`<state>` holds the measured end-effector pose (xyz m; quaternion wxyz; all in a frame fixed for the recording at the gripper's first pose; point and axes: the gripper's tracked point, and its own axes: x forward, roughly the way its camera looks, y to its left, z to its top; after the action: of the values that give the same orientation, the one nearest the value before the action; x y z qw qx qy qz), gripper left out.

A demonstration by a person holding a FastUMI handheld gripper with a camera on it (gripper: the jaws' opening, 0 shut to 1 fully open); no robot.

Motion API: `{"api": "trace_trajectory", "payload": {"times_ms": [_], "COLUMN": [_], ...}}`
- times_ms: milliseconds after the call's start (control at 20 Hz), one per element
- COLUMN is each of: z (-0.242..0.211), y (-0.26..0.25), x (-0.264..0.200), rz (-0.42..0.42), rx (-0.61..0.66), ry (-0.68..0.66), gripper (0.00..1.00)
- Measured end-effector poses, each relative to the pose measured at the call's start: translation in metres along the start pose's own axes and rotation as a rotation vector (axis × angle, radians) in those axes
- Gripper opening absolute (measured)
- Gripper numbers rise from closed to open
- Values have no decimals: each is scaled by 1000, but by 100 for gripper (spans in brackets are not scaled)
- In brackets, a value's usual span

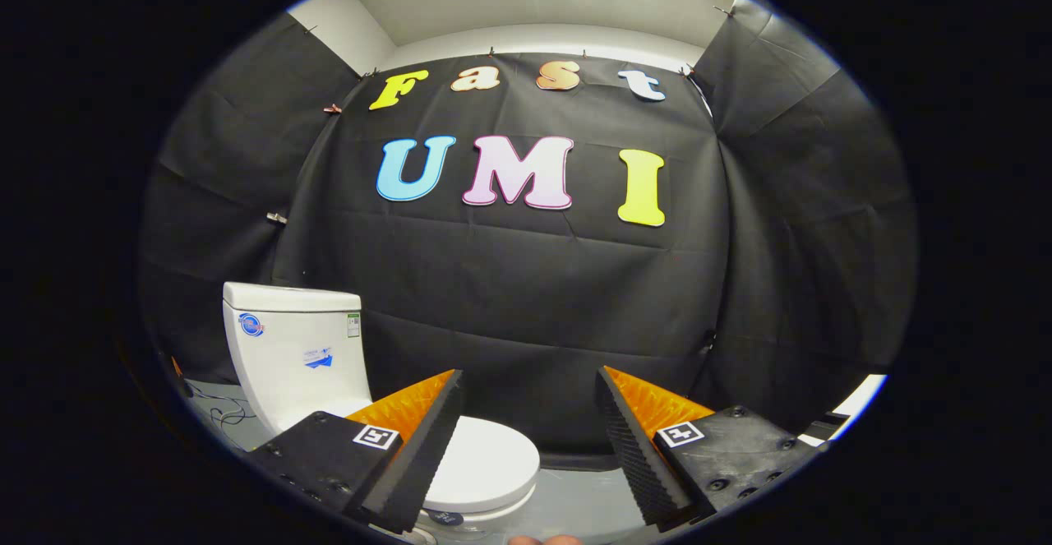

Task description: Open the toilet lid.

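gripper (526, 413): jaws spread wide, holding nothing | toilet lid (485, 463): closed flat on the bowl, below and partly behind the left finger | tank (296, 348): upright behind the lid

White toilet lid (485, 463) closed flat on bowl, before cistern (296, 352)

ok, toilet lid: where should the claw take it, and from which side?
Take the front edge of the lid, opposite the tank where it likely hinges. The lid lies flat and closed, its rounded front rim slightly overhanging the bowl, so a finger could probably slip under there. The claw is open, holding nothing, its fingers above the lid; come in low from the front and lift toward the tank.
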<state>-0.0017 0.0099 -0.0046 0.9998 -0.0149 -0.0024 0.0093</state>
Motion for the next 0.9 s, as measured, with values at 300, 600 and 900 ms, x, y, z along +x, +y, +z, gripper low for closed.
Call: {"api": "trace_trajectory", "payload": {"times_ms": [300,600,900], "z": [10,8,-5], "y": [13,22,42], "x": [-4,-5,10], "rz": [25,50,124], "rx": [-26,-16,-83], "ry": [-27,-17,60], "gripper": [98,98,98]}}
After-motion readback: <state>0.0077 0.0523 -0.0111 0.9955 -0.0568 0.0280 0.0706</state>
